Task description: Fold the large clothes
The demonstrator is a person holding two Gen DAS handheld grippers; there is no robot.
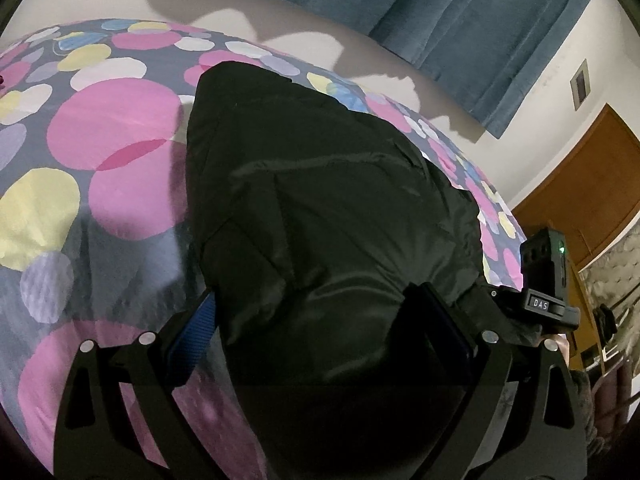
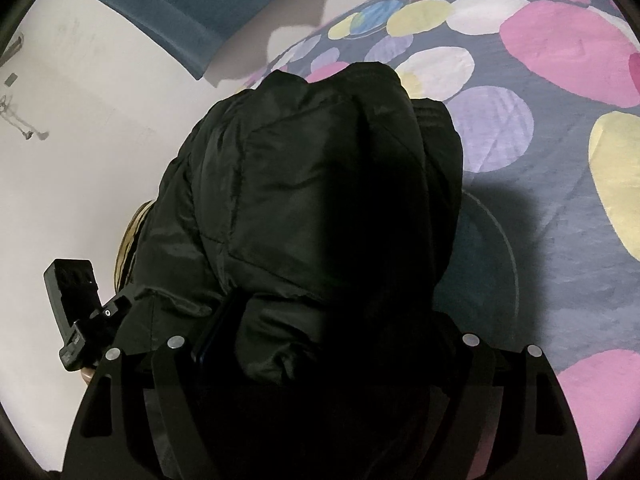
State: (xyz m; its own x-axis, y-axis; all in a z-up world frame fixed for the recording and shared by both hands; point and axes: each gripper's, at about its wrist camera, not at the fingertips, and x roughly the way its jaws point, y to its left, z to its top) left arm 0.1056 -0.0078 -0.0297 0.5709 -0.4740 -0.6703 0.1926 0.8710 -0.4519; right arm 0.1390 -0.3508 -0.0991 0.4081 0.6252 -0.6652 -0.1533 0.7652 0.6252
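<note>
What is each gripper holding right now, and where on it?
Both hold the bulky black padded jacket: the left gripper and the right gripper each clamp a thick bunched fold at its near end.

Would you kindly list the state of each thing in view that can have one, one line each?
Black jacket: bunched thick, lying on the bedspread, its near end between both grippers' fingers.
Left gripper: jaws wide, closed around the jacket's bulk.
Right gripper: jaws wide, closed around the jacket's bulk.
Bedspread: spread fairly flat.
Blue curtain: hanging drawn.
Wooden door: appears shut.
</note>
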